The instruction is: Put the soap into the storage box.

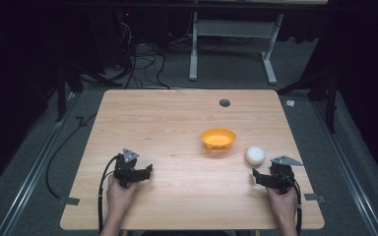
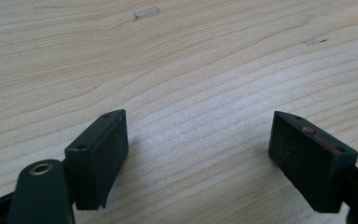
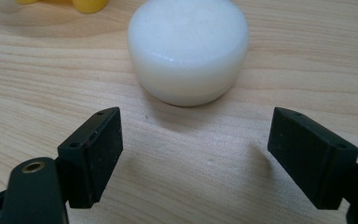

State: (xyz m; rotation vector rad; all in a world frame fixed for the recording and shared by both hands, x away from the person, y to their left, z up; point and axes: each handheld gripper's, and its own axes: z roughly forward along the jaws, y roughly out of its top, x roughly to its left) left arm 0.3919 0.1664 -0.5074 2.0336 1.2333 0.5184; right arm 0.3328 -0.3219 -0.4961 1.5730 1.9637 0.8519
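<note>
The wooden surface (image 1: 177, 128) takes up most of the scene, a pale rectangular top with a small dark round hole (image 1: 224, 103) near its far edge. Right of its middle sits an orange bowl (image 1: 218, 138), and just to the right of that and a little nearer lies a white round puck-like object (image 1: 255, 155), resting flat on the wood and apart from the bowl. The right tongs (image 1: 254, 176), held in a hand (image 1: 284, 202) at the near right, sit low over the surface just short of the white object; in the right gripper view (image 3: 193, 154) the jaws stand wide with only bare wood between them, the white object (image 3: 189, 49) lying just beyond their tips, untouched. The left tongs (image 1: 149, 170), held at the near left, are wide as well, over bare wood (image 2: 196, 144)
</note>
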